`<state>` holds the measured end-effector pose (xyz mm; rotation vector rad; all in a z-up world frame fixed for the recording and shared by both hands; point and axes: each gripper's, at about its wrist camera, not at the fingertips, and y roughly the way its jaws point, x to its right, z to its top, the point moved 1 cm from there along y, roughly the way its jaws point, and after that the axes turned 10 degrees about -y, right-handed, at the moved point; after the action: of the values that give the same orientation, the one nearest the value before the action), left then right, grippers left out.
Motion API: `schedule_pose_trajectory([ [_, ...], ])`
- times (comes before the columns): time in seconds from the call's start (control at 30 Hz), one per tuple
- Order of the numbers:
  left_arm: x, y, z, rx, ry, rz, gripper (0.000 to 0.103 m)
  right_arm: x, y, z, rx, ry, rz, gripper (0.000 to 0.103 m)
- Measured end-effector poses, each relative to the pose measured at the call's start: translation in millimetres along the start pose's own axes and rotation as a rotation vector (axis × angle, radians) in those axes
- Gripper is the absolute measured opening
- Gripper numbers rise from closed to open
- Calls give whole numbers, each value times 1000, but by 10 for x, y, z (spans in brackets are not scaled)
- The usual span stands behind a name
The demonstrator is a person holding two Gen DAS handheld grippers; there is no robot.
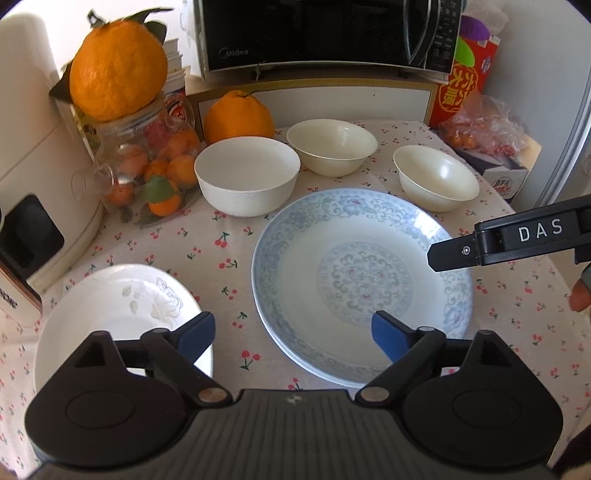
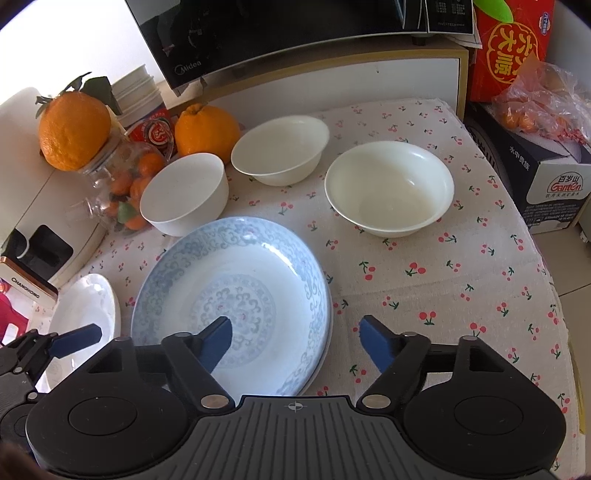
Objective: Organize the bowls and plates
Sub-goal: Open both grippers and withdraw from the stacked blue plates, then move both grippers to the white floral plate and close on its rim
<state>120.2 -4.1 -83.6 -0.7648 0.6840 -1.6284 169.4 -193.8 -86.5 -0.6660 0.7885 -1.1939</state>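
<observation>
A blue-patterned plate (image 1: 362, 258) (image 2: 258, 266) lies mid-table on the cherry-print cloth, with a second rim showing under it. A white plate (image 1: 110, 306) (image 2: 92, 306) lies to its left. Behind stand a white straight-sided bowl (image 1: 247, 181) (image 2: 184, 195) and two cream bowls (image 1: 332, 146) (image 1: 436, 177), also in the right wrist view (image 2: 280, 147) (image 2: 389, 184). My left gripper (image 1: 293, 325) is open, one finger over each plate. My right gripper (image 2: 295, 326) is open astride the blue plate's right rim, pads clear of it. One of its fingers (image 1: 461, 251) reaches over that plate.
A microwave (image 1: 314, 33) sits on a shelf at the back. Two large oranges (image 1: 118, 70) (image 1: 238, 118), a glass jar of tangerines (image 1: 155, 173) and a white appliance (image 1: 33, 155) crowd the left. A red box (image 2: 513, 48), bagged fruit (image 2: 543, 107) and a carton (image 2: 546, 184) stand right.
</observation>
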Motion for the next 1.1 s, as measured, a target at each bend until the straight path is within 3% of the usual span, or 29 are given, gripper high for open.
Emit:
schedule_pose_trajectory([
  [0.33,-408,-83,31,-32,-189,-50,100,-150,-38,84,36,-16,17,90],
  [0.7,-817,-281,39,14,-259,56,103,-591,34,277,77,-68,93,92],
  [1.1,-1440,-386,-88,23,-397,141,103,-1293,350,375,80,-220,275,92],
])
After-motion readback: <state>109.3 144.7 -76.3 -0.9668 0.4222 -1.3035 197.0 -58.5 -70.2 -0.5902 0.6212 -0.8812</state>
